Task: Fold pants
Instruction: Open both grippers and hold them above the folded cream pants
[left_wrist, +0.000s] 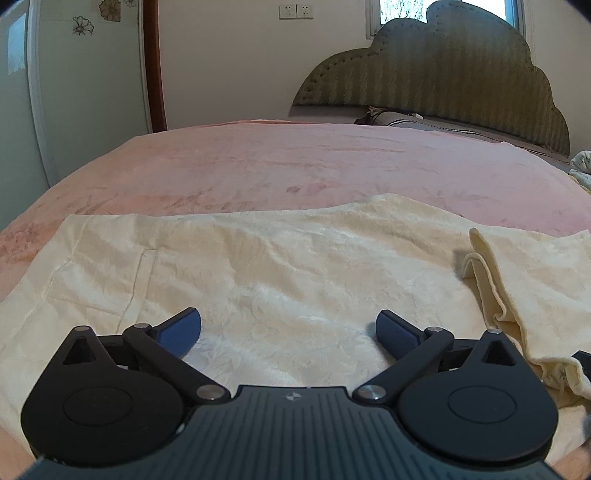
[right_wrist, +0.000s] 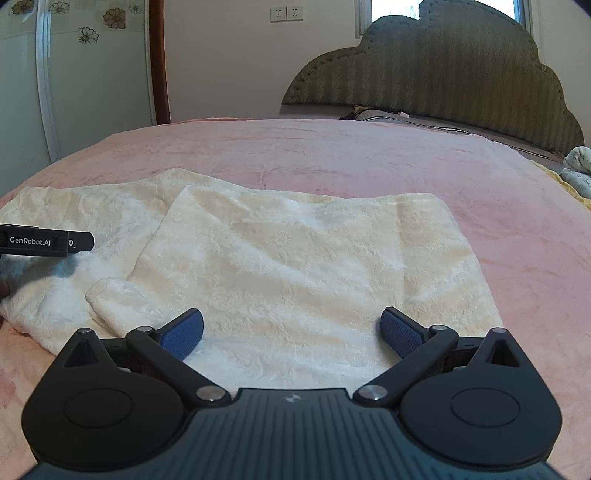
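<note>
Item: cream textured pants (right_wrist: 295, 266), lying on the pink bedspread (right_wrist: 369, 155), partly folded, one flap laid over. Judged light, soft, limp, liable to wrinkle; best pinched at the near hem corners. Left gripper (left_wrist: 288, 332) and right gripper (right_wrist: 291, 332): jaws spread wide, empty, above the pants' near edge.

pants (right_wrist: 295, 266) on bed (right_wrist: 369, 158), headboard (right_wrist: 443, 74) behind
</note>
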